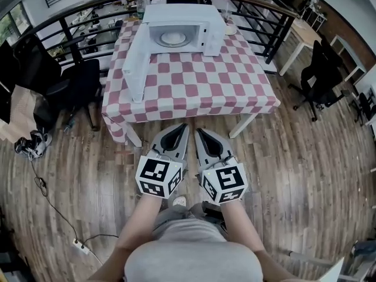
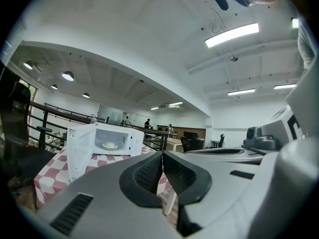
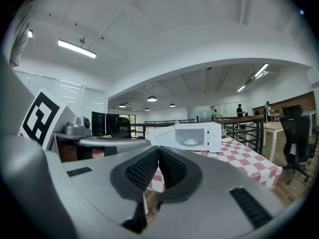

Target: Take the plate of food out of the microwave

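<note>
step: approach | left gripper (image 1: 184, 126), right gripper (image 1: 198, 130): jaws together, empty | plate of food (image 1: 173, 38) in open microwave (image 1: 207, 17), well ahead of fingers (image 1: 178, 135) | advice: spread jaws early, enter level past door (image 1: 136, 63)

The person wears a light grey shirt (image 1: 194, 260), and the forearms are uncovered. The rounded tip of a white shoe (image 1: 179, 202) is also visible. The left gripper (image 1: 183, 126) and the right gripper (image 1: 198, 130) look alike: each has a smooth light grey plastic shell that narrows toward the tip, with a black drop-shaped inset on top. At the back, each one carries a marker cube, the left cube (image 1: 158, 177) and the right cube (image 1: 224, 184), white with black square patterns on the faces. The inner pads (image 2: 148, 173) are black with a fine ribbed grid. A dark ribbed slot (image 3: 249, 205) is set in the grey housing.
</note>
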Motion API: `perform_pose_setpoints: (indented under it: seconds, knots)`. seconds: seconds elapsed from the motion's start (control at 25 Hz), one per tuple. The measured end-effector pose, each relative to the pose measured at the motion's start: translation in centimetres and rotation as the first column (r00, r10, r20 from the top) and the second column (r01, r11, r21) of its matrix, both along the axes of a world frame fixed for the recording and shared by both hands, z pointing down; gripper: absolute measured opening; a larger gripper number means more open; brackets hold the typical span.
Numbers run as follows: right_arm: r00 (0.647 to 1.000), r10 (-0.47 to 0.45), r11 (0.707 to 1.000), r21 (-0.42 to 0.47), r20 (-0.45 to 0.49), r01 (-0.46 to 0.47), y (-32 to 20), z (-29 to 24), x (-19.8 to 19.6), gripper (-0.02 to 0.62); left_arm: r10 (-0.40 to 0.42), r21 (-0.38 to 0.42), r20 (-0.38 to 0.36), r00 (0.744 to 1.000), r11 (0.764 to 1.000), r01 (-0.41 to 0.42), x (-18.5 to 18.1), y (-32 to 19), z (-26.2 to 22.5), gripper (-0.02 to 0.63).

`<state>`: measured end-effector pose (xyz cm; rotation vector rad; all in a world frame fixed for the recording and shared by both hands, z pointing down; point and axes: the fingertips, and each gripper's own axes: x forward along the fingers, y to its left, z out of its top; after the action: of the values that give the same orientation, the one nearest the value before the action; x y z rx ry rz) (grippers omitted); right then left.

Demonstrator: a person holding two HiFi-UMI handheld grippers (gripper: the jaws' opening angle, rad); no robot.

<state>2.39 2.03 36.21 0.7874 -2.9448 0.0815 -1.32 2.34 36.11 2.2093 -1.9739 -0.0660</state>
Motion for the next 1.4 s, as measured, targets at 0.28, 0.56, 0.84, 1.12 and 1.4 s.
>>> perform_pose_setpoints:
  seconds: [0.28,0.56,0.84,1.12,1.4]
  knots:
    - [1.0,-0.013,1.0,-0.007,-0.006,0.013,-1.3,0.6,-2.0,0.026,-0.021,-0.004,-0.003,1.0,1.0,0.021,-2.1,-1.3,0.4,0.003]
    - [0.999,-0.032,0.999,-0.022,-0.003,0.032,-3.2,1.4,-3.8,0.025,-0.035,-0.04,0.005,0.999,0.999,0.035,-3.8,-3.2,1.6,0.003]
    - [0.999,-0.04,0.999,-0.028,0.005,0.04,-6.4,1.7,-5.5,0.025,-0.051,-0.038,0.014,0.999,0.998,0.052,-5.5,-6.3,1.8,0.003]
    - [0.999,-0.052,0.998,-0.029,-0.001,0.052,-10.1,1.8,-7.0,0.025,-0.074,-0.036,0.016,0.997,0.997,0.074,-7.0,-9.9,1.9,0.003]
    - [0.996,-0.085,0.996,-0.02,-0.005,0.085,-14.8,1.6,-8.6,0.025,-0.107,-0.03,0.029,0.994,0.994,0.108,-8.8,-14.3,1.8,0.003]
